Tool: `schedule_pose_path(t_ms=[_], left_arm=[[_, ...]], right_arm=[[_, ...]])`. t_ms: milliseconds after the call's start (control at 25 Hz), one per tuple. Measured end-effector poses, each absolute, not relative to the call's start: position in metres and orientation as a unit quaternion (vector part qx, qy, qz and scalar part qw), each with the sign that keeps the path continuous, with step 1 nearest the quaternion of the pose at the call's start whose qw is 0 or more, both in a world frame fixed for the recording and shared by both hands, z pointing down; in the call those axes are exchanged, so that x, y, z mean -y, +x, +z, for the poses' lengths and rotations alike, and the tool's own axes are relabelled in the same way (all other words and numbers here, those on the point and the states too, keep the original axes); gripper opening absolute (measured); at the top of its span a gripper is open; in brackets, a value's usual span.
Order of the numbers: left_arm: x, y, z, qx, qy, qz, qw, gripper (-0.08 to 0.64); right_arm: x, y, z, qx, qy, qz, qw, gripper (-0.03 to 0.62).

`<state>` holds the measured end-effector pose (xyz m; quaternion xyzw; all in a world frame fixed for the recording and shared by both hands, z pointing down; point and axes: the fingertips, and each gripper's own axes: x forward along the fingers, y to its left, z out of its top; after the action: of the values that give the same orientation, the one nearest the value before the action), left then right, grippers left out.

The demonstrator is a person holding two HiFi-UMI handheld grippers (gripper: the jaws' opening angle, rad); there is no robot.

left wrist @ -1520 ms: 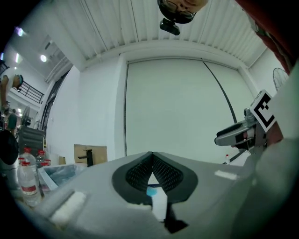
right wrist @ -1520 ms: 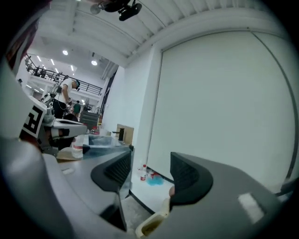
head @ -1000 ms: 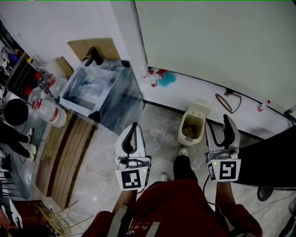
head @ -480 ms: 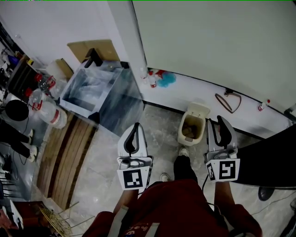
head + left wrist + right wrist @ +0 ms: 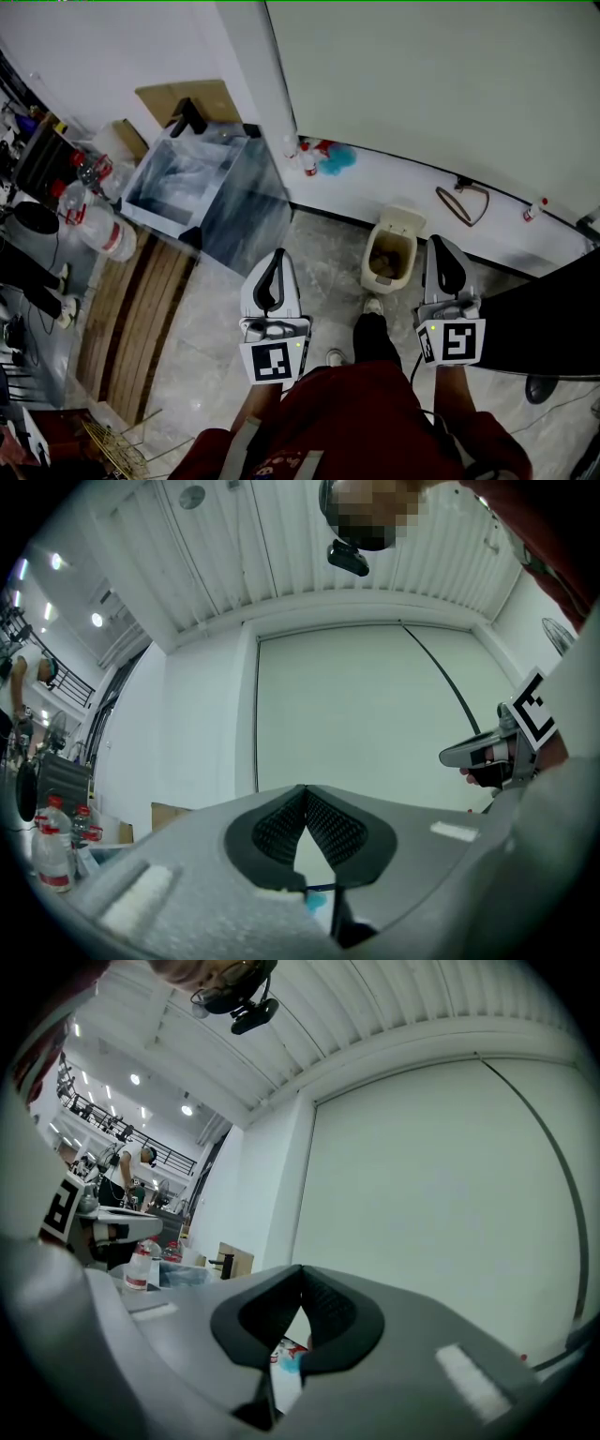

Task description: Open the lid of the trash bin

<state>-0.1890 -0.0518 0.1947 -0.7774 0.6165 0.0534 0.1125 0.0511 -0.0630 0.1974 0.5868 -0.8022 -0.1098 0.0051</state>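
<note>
Right gripper: jaws together and empty. Its own view shows the pads meeting with nothing between them. Left gripper is closed and empty too. Both are well clear of the bin, the right one to its right and the left one to its left, neither touching it.

The bin stands on the floor below a white wall. Its lid looks already tipped up at the bin's far edge, and the inside shows brownish stuff. A shoe is just at the bin's near side. A clear box stands well left of the bin.

Judgement: thin plastic, so light and stiff, with the hinge at the back. It is smooth and may slip, and the bin could slide or tip if yanked. Best hold is the lid's free lip, pinched edge-on.
</note>
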Motion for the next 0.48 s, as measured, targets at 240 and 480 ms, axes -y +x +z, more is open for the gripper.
schedule_pose_path(t_ms=[240, 480], left_arm=[[0.0531, -0.1893, 0.1972, -0.617, -0.777, 0.052, 0.111, 0.005], [0.0548, -0.1877, 0.1994, -0.616, -0.779, 0.052, 0.11, 0.005]], right_arm=[[0.0643, 0.0499, 0.1994, 0.8, 0.588, -0.116, 0.017, 0.0], [0.0673, 0.0511, 0.2031, 0.799, 0.59, -0.115, 0.025, 0.0]])
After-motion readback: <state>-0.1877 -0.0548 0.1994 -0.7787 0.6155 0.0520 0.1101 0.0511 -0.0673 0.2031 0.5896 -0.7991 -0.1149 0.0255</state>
